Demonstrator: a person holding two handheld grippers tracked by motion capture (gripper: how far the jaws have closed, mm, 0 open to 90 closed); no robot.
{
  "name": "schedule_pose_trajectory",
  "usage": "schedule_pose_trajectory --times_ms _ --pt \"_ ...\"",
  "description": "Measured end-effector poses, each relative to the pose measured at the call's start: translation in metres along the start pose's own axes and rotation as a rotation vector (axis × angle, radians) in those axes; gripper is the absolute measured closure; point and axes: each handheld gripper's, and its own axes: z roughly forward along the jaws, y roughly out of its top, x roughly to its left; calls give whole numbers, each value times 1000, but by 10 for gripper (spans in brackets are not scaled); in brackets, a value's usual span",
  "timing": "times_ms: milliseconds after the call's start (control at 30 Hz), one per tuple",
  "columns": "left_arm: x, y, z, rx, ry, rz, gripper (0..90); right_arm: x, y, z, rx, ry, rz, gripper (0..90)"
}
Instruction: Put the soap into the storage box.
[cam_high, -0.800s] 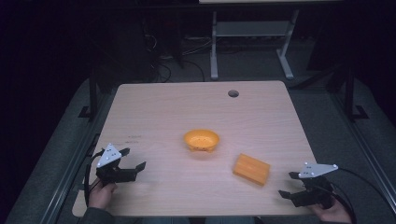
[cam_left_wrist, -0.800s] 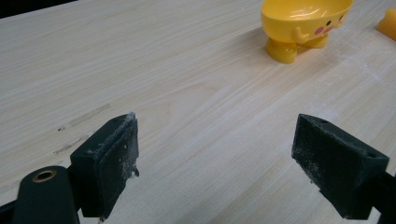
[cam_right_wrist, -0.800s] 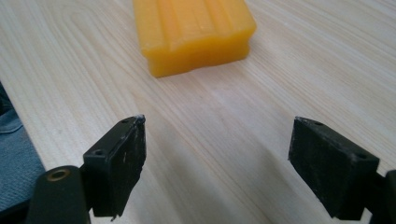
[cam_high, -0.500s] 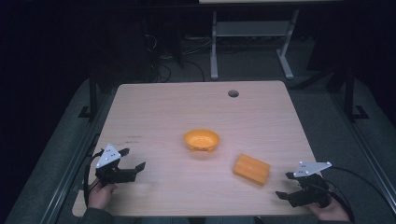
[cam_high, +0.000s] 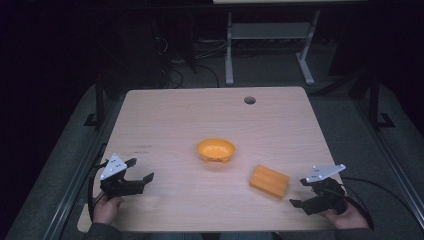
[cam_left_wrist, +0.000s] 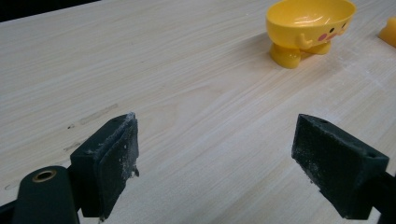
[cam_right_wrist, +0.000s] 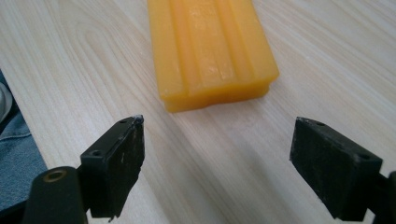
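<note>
Orange and ridged, the flat plastic block (cam_high: 269, 181) lies near the table's (cam_high: 165, 120) front right, just ahead of the right gripper (cam_right_wrist: 215, 163), whose jaws gape empty. A reach looks begun; next, I'd guess, straddling its sides. Left gripper (cam_left_wrist: 219, 163), equally spread, faces the glossy footed yellow bowl (cam_high: 215, 150) at mid-table.

The room is dark around the evenly lit wooden table (cam_high: 170, 120). The yellow bowl (cam_left_wrist: 308, 23) shows soft glare inside, a faint shadow left of it. Near jaws look slightly blurred.
</note>
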Motion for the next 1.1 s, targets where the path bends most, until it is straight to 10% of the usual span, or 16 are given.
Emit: schedule_pose_trajectory --times_ms 1100 --pt "1 0 0 -7 -5 -3 141 6 72 24 81 48 -136 157"
